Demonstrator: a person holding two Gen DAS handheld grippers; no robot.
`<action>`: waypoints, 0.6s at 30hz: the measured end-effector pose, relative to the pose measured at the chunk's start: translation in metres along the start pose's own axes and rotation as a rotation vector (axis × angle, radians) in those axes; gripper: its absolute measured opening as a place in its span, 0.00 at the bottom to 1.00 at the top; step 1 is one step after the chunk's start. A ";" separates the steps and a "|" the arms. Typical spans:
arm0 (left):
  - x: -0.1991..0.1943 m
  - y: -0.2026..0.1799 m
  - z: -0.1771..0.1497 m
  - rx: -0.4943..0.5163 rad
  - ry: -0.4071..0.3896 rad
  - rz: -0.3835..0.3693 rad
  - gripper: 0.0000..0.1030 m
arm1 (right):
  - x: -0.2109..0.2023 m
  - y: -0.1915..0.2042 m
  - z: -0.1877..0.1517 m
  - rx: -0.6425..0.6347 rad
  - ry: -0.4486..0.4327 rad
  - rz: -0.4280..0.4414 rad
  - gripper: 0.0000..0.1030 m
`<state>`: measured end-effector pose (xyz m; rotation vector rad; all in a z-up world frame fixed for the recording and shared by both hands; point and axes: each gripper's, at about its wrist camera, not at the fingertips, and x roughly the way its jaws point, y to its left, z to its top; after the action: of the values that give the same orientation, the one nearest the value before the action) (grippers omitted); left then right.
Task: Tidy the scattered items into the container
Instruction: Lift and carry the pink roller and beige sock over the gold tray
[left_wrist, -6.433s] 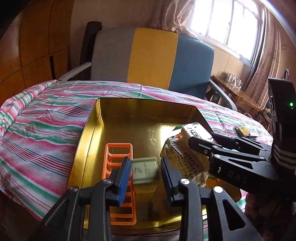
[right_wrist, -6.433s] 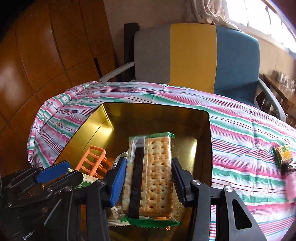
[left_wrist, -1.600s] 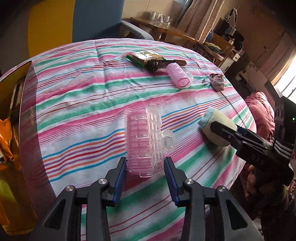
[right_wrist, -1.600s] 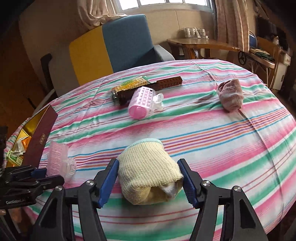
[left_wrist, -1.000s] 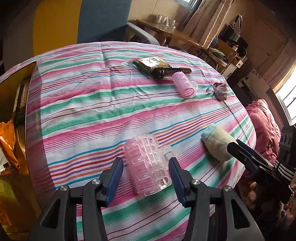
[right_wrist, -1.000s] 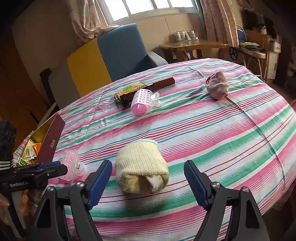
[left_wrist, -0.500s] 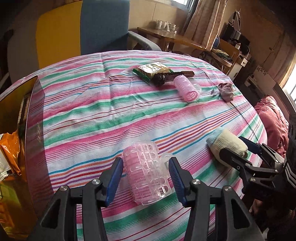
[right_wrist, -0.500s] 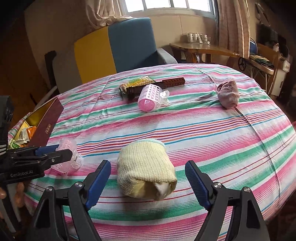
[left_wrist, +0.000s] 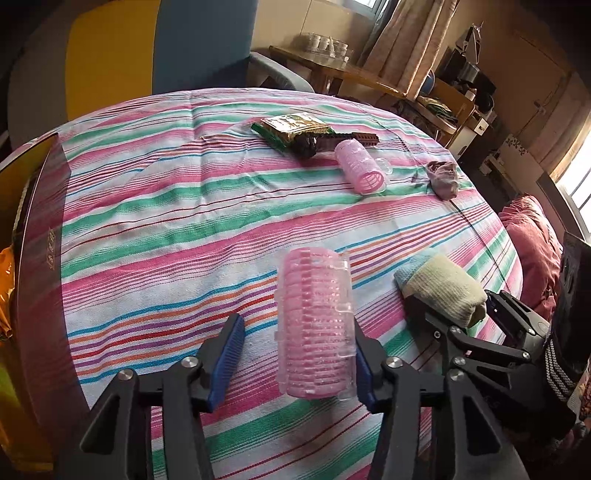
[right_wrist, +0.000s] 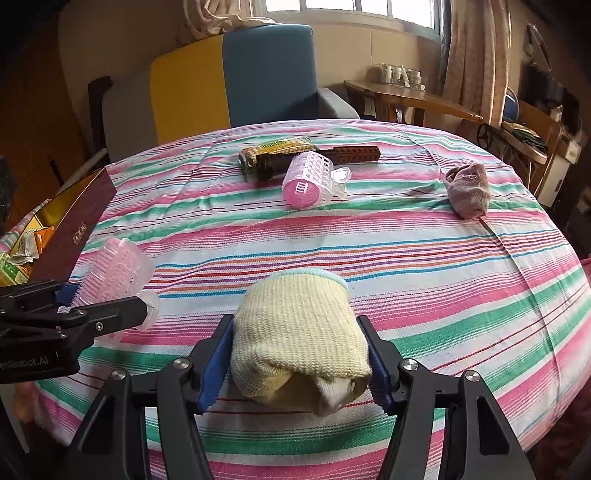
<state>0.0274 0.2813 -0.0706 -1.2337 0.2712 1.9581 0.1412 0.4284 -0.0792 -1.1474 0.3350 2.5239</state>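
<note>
My left gripper stands open around a pale pink hair roller, which touches the right finger and leaves a gap to the left finger. The roller also shows in the right wrist view. My right gripper is shut on a rolled yellow sock, also seen in the left wrist view. The gold tin with maroon wall stands at the left edge, snack packets inside.
On the striped tablecloth lie a second pink roller, a green biscuit packet, a brown comb and a rolled mauve sock. A yellow and blue armchair stands behind. The table's edge is close below both grippers.
My right gripper has closed from wide open onto the yellow sock. The pink roller has tipped more upright between my left fingers, against the right one.
</note>
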 end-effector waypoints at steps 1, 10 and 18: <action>-0.001 -0.001 0.000 0.004 -0.002 0.001 0.42 | 0.000 0.000 0.000 0.003 0.000 0.000 0.62; -0.015 -0.005 -0.007 0.042 -0.037 0.032 0.32 | -0.002 0.008 -0.002 0.022 -0.004 -0.016 0.60; -0.038 0.003 -0.014 0.050 -0.079 0.049 0.32 | -0.004 0.024 -0.001 0.023 0.004 0.009 0.59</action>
<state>0.0430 0.2529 -0.0467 -1.1250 0.3104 2.0247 0.1343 0.4050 -0.0756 -1.1449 0.3707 2.5192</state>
